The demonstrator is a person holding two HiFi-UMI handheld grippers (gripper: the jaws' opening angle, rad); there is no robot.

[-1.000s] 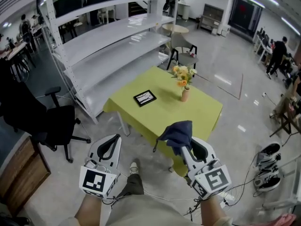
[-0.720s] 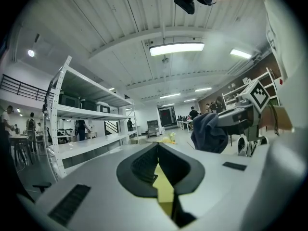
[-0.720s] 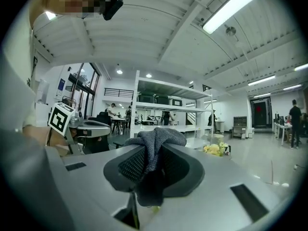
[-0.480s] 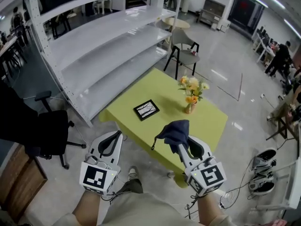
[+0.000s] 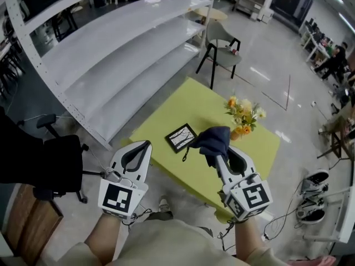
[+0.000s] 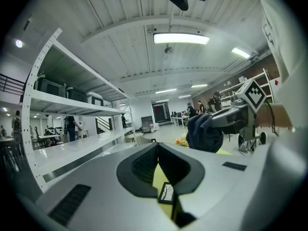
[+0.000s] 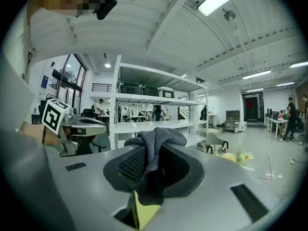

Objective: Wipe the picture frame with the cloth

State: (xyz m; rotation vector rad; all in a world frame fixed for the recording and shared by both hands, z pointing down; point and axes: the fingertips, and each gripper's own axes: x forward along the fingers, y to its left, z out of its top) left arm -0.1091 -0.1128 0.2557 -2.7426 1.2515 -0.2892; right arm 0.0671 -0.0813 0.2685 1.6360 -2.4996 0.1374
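Your right gripper (image 5: 218, 148) jaws pinch the dark blue knitted cloth (image 5: 212, 139). Your left gripper (image 5: 145, 144) jaws are pressed together, empty. The black rectangular picture frame (image 5: 181, 138) lies flat mid yellow-green table (image 5: 202, 176); its picture is indistinct.

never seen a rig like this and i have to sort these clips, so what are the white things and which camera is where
There is no robot here. A person holds a two-jaw gripper in each hand, and the marker cubes are part of those grippers.

The head view comes from a camera on the person's head, looking steeply down. The left and right gripper views come from wide-angle cameras that ride on each gripper and look along its jaws.

The left gripper has its jaws together with nothing between them. The right gripper is clamped on a dark cloth. Both are held in the air and touch nothing on the table.

The table has a yellow-green cover. On it are a small dark picture frame, lying flat, and a vase of flowers. White shelving stands beyond the table.
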